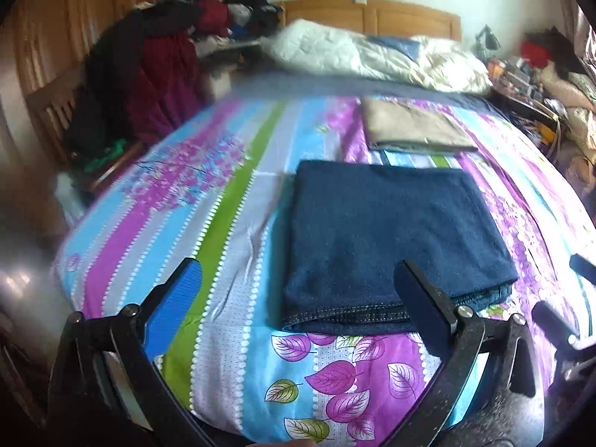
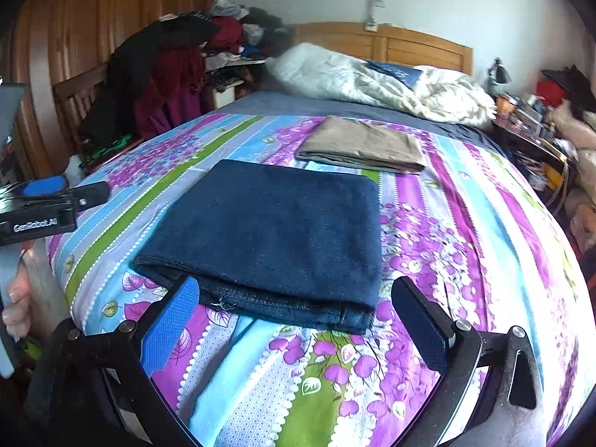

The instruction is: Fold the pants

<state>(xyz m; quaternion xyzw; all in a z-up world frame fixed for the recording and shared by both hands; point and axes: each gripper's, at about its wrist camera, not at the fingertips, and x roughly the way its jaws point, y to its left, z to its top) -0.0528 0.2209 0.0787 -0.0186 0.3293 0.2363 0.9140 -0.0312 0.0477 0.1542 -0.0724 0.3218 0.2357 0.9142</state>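
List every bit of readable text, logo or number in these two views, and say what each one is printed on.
"GenRobot.AI": white lettering on the black body of the left gripper, at the left edge of the right wrist view.
The clutter on the bedside surface may carry labels, but they are too small and blurred to read.
No text shows on the folded dark blue jeans, the folded tan pants or the patterned bedsheet.

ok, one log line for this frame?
step: fold looks done | jeans: folded flat on bed | tan pants: folded, behind jeans, apart | left hand-held gripper: open, empty | right hand-held gripper: open, empty
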